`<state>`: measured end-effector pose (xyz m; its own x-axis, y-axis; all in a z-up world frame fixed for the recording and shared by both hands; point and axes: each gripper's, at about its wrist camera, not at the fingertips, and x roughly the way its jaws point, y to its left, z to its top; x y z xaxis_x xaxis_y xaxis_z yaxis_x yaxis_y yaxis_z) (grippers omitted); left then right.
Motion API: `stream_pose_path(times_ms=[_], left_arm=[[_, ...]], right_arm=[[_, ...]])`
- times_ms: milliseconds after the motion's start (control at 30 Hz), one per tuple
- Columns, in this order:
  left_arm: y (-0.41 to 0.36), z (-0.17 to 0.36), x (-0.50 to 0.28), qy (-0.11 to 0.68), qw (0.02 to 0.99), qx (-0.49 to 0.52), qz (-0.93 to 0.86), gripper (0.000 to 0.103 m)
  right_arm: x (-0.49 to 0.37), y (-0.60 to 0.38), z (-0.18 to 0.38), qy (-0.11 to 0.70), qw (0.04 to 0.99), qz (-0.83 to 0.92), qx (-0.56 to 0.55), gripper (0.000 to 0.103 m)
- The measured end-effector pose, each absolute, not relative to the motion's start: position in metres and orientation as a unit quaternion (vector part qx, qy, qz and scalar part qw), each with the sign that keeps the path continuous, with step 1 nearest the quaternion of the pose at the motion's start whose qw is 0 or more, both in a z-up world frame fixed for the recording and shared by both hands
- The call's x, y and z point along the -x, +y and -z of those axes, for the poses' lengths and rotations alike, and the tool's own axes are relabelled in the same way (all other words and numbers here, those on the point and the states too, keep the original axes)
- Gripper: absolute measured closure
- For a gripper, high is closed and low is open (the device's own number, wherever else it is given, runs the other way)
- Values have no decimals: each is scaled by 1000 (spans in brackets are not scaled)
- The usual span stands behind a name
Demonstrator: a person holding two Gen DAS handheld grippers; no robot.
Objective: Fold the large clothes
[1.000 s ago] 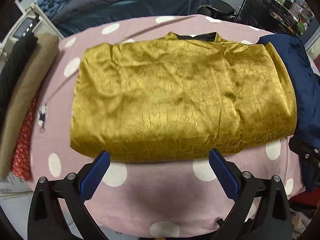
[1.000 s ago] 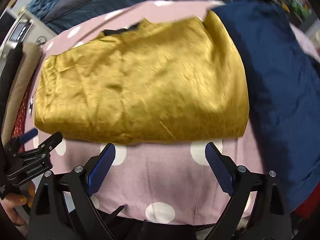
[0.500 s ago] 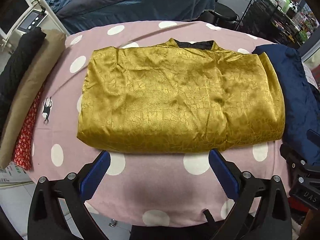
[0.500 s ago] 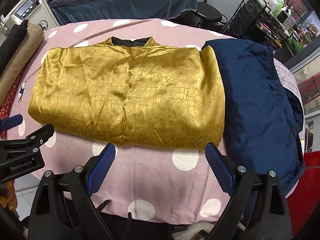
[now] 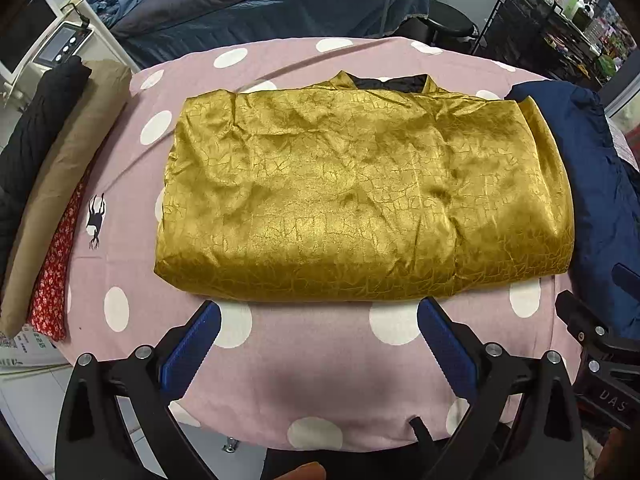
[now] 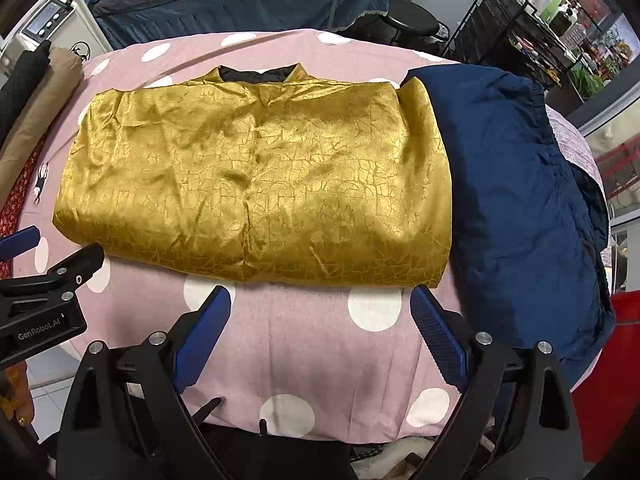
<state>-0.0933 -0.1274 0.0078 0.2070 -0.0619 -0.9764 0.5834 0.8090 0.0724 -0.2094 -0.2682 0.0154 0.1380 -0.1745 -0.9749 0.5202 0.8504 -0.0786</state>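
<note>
One gold garment point(image 5: 360, 200) lay folded into a broad rectangle at the middle of a pink, white-dotted tablecloth point(image 5: 320, 360), its dark-lined collar point(image 5: 390, 81) at the edge farthest from the cameras. Touching the gold garment on its right side was a folded navy garment point(image 6: 520, 200). Well to the gold garment's left, at the cloth's margin, lay a tan bundle point(image 5: 68, 176) with a black bundle point(image 5: 32, 140) beyond it and red floral fabric point(image 5: 56, 268) beneath. Just short of the gold garment's near edge, the left gripper point(image 5: 318, 338) hovered with its blue-padded jaws spread wide and nothing between them. Beside it, the right gripper point(image 6: 320, 320) likewise stood fully spread and empty, also short of that near edge.
</note>
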Motion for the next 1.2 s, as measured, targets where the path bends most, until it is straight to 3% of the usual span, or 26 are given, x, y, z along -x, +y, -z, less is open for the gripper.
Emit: stream_pose_path(times_ms=[1200], left_arm=[[-127, -6, 94, 595, 742, -222, 213, 7]], right_arm=[[210, -268, -13, 614, 737, 238, -152, 13]])
